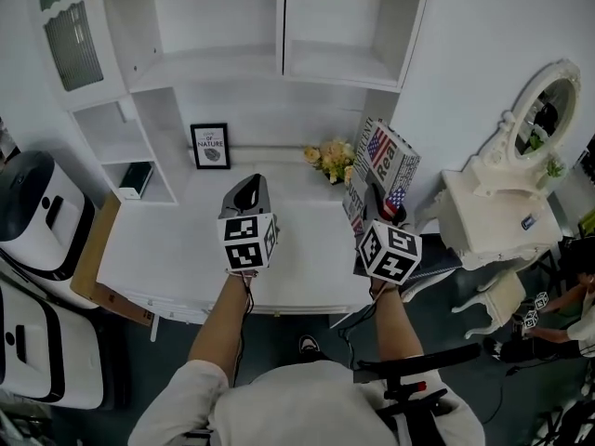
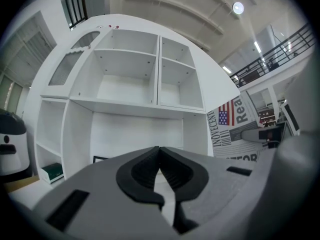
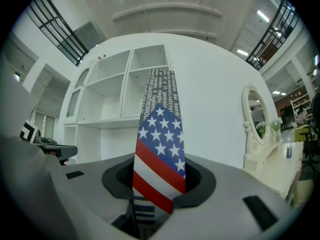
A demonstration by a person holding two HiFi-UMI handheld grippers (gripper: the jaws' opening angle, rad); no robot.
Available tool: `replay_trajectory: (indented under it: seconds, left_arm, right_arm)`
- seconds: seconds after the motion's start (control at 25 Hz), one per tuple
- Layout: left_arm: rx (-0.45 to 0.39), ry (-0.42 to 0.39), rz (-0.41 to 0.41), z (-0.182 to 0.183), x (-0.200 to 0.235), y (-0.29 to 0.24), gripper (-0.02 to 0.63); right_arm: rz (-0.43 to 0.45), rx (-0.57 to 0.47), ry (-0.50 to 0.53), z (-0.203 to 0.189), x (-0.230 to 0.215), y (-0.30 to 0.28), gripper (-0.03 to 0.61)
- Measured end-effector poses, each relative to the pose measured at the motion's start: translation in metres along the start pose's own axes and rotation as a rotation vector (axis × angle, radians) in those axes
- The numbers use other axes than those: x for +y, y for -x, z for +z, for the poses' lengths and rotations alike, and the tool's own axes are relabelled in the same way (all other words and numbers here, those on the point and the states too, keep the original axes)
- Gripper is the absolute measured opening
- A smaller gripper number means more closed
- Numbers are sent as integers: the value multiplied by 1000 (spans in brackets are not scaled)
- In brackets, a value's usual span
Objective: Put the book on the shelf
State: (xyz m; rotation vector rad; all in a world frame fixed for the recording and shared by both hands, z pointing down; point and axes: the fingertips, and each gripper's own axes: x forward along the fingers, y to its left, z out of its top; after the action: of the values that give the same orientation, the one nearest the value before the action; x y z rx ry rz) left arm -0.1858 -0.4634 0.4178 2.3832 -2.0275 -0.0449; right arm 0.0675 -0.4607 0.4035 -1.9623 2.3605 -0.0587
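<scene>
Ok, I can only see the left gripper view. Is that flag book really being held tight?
Observer: Yes. The right gripper is shut on the book, which stands upright between its jaws.
Operator: Is anything on the desk near it?
Observer: Yellowish flowers sit on the desk, just left of the book in the head view.
Operator: What's past the book's other side?
Observer: A white dressing table with an oval mirror.

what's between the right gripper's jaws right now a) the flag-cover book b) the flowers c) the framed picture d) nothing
a: the right gripper view shows its jaws pressed on either side of the flag-cover book, which stands upright between them.
</scene>
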Motion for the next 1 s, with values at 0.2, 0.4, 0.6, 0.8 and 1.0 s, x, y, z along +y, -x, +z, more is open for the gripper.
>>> replay_trajectory:
  seconds: [0.2,0.4,0.6,0.8,1.0]
  left_arm:
    - [-13,-17,14,11,8,-7,6]
    - [-2,-23,31,5,13,1,6]
    - [-16,-15,43,11,11,9,7]
    - [-44,-27,38,27,4,12,7]
    - [-24,-58,37,40,-5,9,7]
  right_arm:
    - [17,-16,-12,4,8,-14,170]
    - [28,-24,13,4,16,-11,170]
    - [43,-48,62,19,23,-2,170]
    - [50,-71,78,40,29,1,170]
    - [39,-103,105,65,31,3,170]
